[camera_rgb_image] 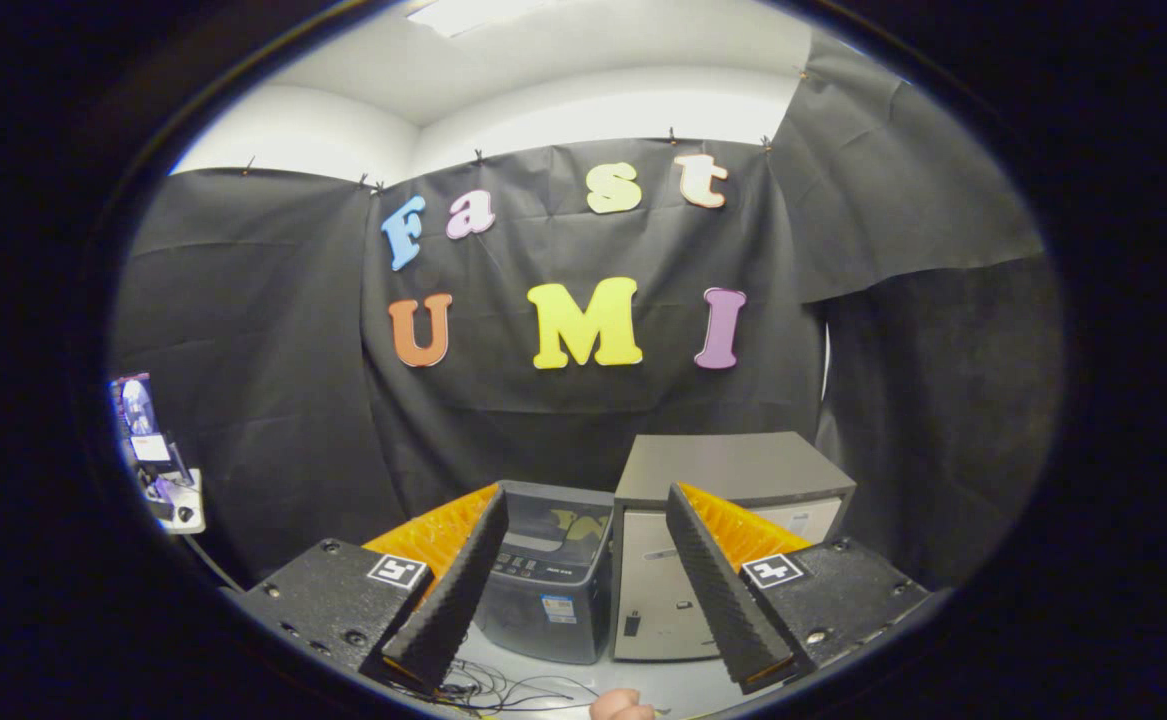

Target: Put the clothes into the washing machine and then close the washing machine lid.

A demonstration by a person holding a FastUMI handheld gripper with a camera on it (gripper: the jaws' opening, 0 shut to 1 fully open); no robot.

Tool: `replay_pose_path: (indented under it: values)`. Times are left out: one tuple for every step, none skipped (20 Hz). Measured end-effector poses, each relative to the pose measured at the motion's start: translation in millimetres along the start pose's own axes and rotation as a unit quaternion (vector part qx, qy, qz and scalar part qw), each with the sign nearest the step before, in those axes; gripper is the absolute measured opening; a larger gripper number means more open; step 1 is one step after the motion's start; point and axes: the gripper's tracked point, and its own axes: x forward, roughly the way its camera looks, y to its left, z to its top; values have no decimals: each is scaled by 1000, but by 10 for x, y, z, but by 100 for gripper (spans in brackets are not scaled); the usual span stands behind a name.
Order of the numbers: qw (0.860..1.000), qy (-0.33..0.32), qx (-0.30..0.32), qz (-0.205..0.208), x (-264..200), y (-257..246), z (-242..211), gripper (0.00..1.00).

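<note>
Washer [548, 575] stands on the white tabletop [688, 685], beyond the tool [583, 525] and seen through the gap between its two fingers, closer to the left one. It is a small dark grey top-loader; its lid [563, 520] lies down, dark and see-through, with a row of buttons along the front edge and a small label on the front wall. Just beside it on the right, touching or nearly so, is a taller grey box [728, 520] with a pale front panel. The tool's fingers are wide apart and grip nothing: black ridged pads [458, 590] backed with orange, each on a black block with a square marker. Their tips hang in the air short of the washer, well above the tabletop. Thin wires [498, 690] lie tangled on the tabletop ahead of the washer, and part of a hand [623, 706] shows below, between the fingers. Black cloth closes the booth behind.
</note>
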Motion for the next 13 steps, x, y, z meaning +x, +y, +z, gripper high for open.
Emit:
replay_pose_path:
  values:
    - [1000, -1, -1, -1, 10, 10, -10, 100]
    - [1000, 0, -4, -1, 11, 3, -18, 99]
    - [1000, 3, -5, -1, 10, 3, -41, 99]
    - [1000, 5, -6, 0, 10, 5, -63, 100]
    - [1000, 7, -6, 1, 12, 1, -64, 99]
    - [1000, 8, -4, 1, 7, -4, -65, 99]
    - [1000, 8, -2, 1, 12, -1, -60, 99]
    - [1000, 8, -1, 1, 18, -8, -54, 100]
    - [1000, 8, -2, 1, 29, -17, -70, 100]
    - [1000, 9, -4, 1, 35, -25, -83, 100]
    - [1000, 9, -6, 0, 39, -36, -79, 100]
    - [1000, 9, -6, -1, 39, -38, -80, 100]
    - [1000, 10, -6, -1, 54, -40, -83, 100]
